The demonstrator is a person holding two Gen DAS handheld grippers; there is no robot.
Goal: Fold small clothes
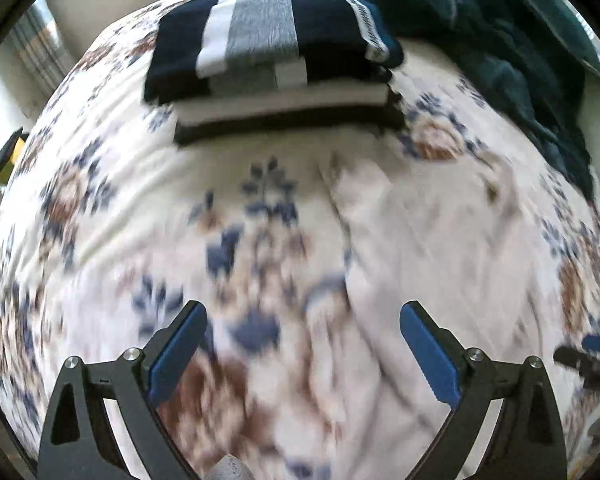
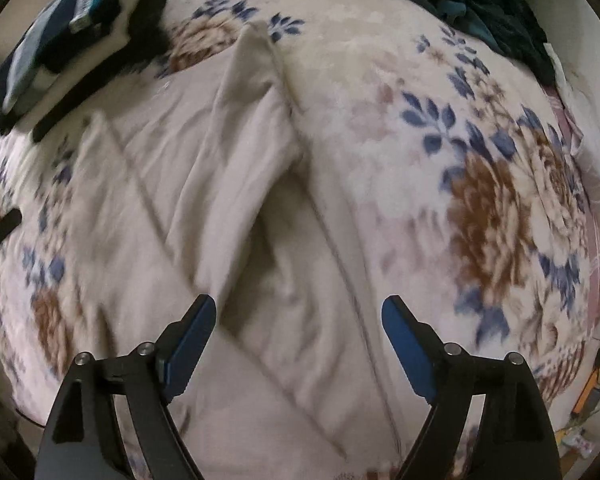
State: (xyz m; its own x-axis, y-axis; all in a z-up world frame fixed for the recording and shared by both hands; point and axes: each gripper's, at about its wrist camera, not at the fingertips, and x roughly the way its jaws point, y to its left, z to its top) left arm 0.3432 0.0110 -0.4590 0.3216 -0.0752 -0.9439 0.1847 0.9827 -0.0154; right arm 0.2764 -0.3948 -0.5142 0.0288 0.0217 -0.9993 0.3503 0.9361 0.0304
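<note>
A cream garment (image 2: 236,184) lies spread and creased on the floral bed cover (image 2: 480,168), right below my right gripper (image 2: 298,310), which is open and empty above it. In the left wrist view the same pale garment (image 1: 412,248) lies to the right of my left gripper (image 1: 302,314), which is open and empty over the floral bed cover (image 1: 100,220). The right gripper's tip (image 1: 588,354) shows at the right edge of the left wrist view. Both views are motion-blurred.
A stack of folded clothes (image 1: 276,60), navy with white and grey stripes on top, sits at the far side of the bed and also shows in the right wrist view (image 2: 60,32). A dark teal blanket (image 1: 500,52) is heaped at the far right.
</note>
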